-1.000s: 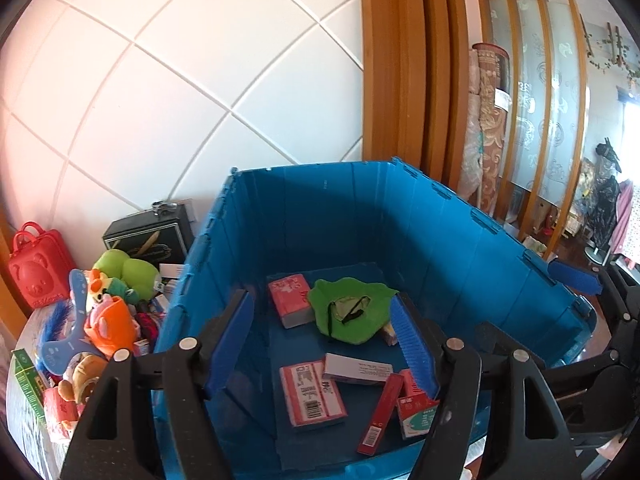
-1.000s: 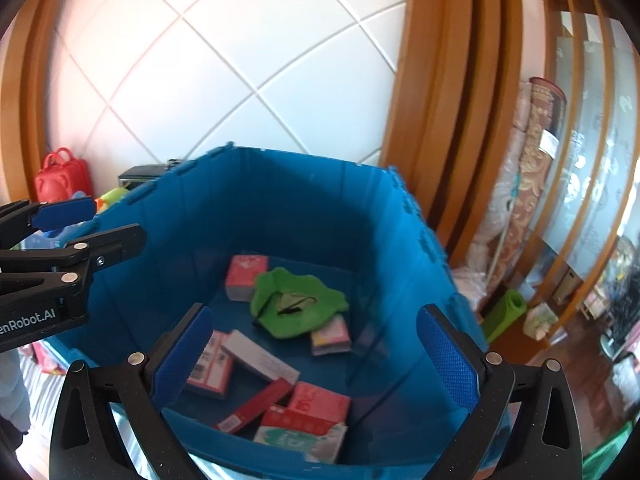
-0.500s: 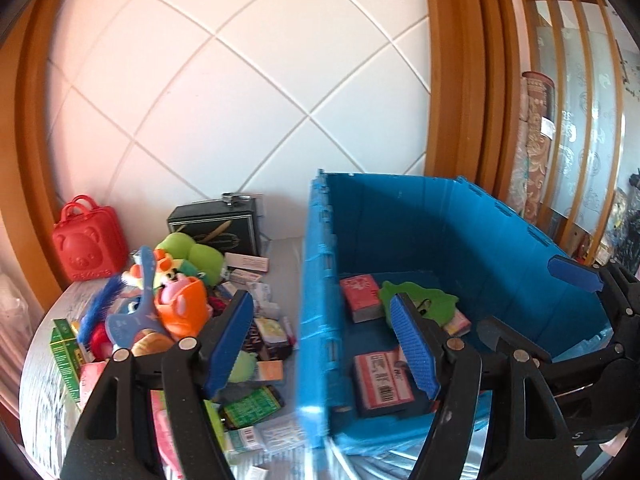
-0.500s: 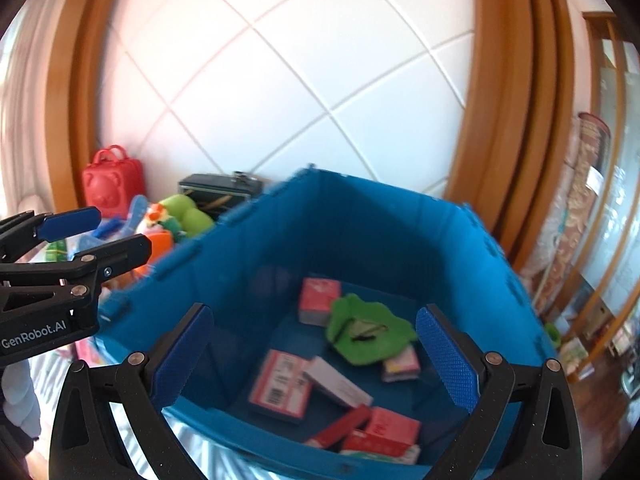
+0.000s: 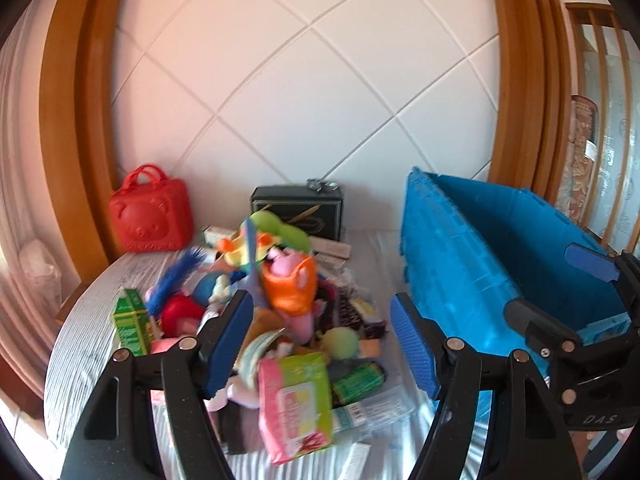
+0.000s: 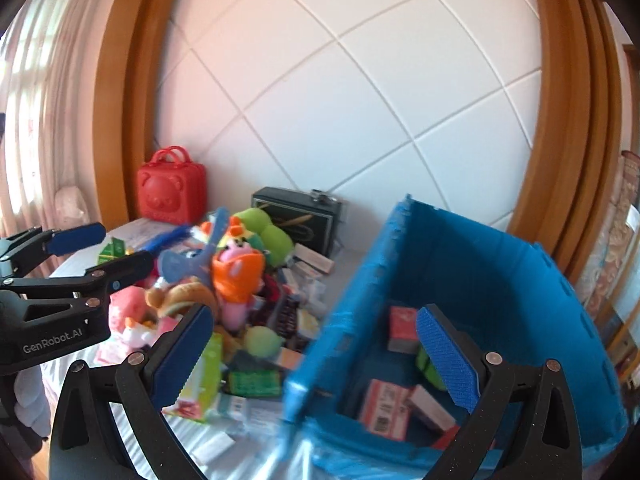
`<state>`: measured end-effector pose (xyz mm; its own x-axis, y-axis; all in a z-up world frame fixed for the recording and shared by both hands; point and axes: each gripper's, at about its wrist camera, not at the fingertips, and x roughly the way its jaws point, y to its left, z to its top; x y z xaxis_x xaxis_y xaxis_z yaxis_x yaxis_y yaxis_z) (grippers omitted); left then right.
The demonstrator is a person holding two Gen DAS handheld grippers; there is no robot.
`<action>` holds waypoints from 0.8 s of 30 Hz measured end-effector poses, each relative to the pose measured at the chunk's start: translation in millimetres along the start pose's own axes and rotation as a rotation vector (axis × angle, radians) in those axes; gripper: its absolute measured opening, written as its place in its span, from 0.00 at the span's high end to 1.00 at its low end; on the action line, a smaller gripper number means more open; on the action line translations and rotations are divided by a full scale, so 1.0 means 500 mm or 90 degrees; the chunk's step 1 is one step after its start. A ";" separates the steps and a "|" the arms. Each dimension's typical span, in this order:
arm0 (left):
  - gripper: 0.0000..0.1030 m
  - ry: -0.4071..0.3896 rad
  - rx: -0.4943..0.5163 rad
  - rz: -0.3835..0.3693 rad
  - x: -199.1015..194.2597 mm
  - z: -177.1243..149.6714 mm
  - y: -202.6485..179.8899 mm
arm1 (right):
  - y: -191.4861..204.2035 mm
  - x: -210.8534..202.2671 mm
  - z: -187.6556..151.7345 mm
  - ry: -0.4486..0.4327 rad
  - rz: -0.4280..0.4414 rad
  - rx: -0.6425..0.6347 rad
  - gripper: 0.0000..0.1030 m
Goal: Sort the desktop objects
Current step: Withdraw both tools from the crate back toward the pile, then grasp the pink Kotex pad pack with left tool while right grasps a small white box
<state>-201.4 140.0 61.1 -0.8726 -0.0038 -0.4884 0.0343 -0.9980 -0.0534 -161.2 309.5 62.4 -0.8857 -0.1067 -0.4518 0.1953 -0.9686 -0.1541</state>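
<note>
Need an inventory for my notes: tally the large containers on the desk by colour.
Red: 1, the bear case
Black: 1, the box
Blue: 1, the crate
Total: 3

Two wrist views, angled downward, sharing toy pile point(image 5: 276, 292) and blue crate point(image 6: 480, 280).
</note>
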 end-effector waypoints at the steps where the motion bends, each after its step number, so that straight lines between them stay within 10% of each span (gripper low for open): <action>1: 0.31 0.008 -0.006 0.003 0.003 -0.007 0.021 | 0.021 0.005 0.002 0.002 0.007 -0.002 0.00; 15: 0.31 0.147 -0.019 0.093 0.083 -0.186 0.306 | 0.195 0.092 -0.064 0.105 0.028 -0.009 0.00; 24: 0.31 0.288 -0.053 0.063 0.220 -0.328 0.396 | 0.224 0.188 -0.173 0.228 -0.005 0.047 0.00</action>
<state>-210.7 -47.7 -146.3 -0.5638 -0.0516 -0.8243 0.1618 -0.9856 -0.0490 -186.2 210.3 -73.2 -0.6802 -0.0268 -0.7325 0.1472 -0.9840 -0.1007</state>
